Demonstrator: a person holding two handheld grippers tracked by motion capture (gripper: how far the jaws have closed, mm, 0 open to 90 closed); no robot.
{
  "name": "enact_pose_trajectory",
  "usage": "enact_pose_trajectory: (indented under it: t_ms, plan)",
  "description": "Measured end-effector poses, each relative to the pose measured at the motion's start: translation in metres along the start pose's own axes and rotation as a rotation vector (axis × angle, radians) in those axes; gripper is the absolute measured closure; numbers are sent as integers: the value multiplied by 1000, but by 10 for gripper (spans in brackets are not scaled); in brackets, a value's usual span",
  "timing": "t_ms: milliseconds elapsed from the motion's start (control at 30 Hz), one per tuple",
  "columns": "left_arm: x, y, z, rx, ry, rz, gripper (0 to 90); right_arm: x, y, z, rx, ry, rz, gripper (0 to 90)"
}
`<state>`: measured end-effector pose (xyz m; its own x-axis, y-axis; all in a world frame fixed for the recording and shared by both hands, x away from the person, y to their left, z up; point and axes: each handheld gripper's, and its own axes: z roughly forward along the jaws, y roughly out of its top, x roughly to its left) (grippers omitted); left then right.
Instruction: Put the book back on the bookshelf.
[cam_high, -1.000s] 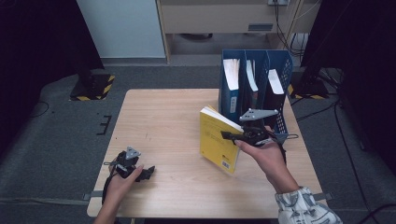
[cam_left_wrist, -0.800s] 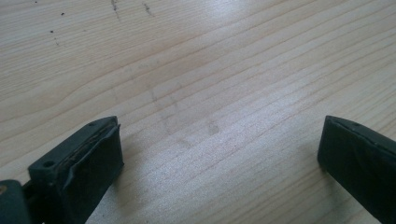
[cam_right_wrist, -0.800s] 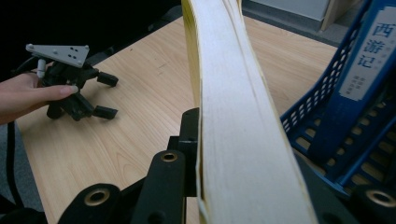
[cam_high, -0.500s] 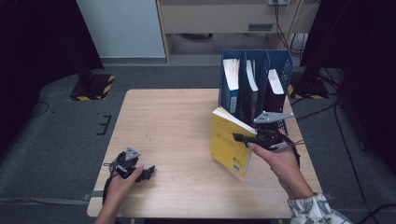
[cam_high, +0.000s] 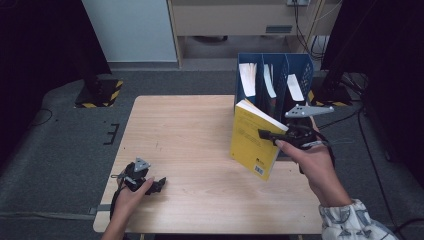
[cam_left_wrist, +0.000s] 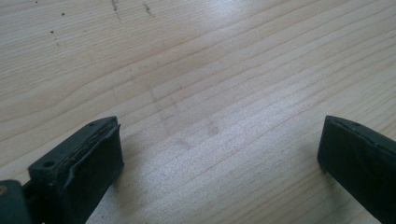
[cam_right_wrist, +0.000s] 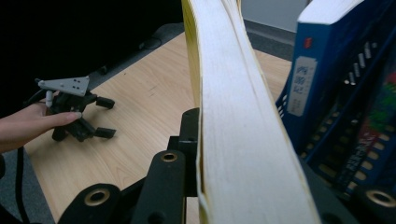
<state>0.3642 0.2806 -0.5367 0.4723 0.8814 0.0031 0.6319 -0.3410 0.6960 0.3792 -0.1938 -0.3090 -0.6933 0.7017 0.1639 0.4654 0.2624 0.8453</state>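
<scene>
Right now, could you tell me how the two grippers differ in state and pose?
The right gripper is shut on the yellow book; the left gripper is open, holding nothing. The right is raised beside the blue file rack; the left lies low on the table. A hand holds each.

A yellow paperback book (cam_high: 252, 142) is held clear of the table, tilted, cover facing left, one lower corner lowest with a barcode near it. Its cream page edge (cam_right_wrist: 233, 121) bows slightly, just beside the blue file rack (cam_high: 275, 65).
</scene>
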Motion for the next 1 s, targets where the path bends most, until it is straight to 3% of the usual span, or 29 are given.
enact_pose_trajectory:
  t_ms: [400,1000]
  plan:
    - [0,0,0,-1,0,2,0,-24,15,-29,-17,-70,46,752]
    - [0,1,1,0,-1,2,0,-63,12,-57,1,-203,119,751]
